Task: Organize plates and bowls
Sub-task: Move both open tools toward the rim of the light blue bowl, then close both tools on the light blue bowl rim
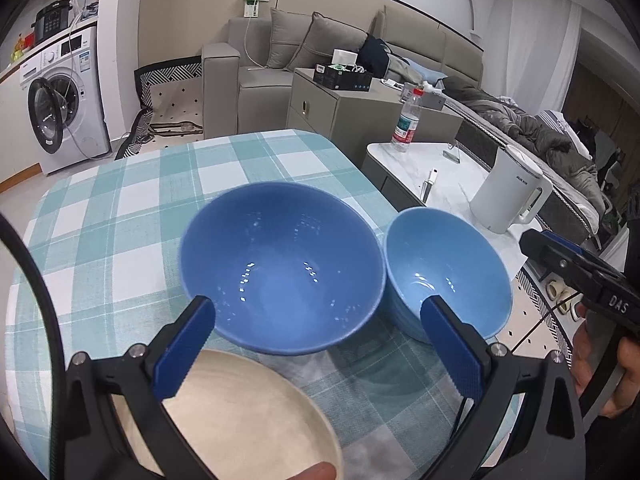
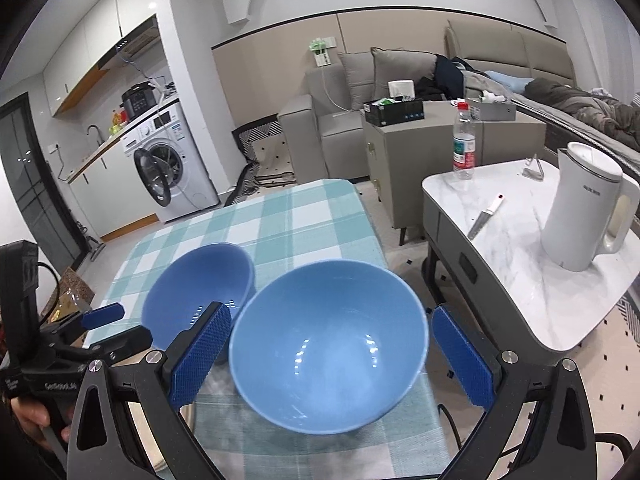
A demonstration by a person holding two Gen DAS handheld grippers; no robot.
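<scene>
The right gripper (image 2: pixel 332 356) hangs with its jaws wide apart around a light blue bowl (image 2: pixel 328 344) on the checked table (image 2: pixel 280 220). A darker blue bowl (image 2: pixel 196 288) sits just beside it, with the left gripper (image 2: pixel 102 316) nearby.

Two blue bowls (image 1: pixel 280 280) (image 1: pixel 448 272) — one cream plate (image 1: pixel 248 416), one kettle (image 1: pixel 512 190), one bottle (image 1: pixel 407 122)

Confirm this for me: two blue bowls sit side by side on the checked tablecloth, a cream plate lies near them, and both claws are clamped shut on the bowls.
Not quite. Both claws are open, holding nothing. In the left wrist view the left claw hangs open before the darker bowl; in the right wrist view the right claw stands open around the lighter bowl. The tablecloth and plate are as you say.
</scene>
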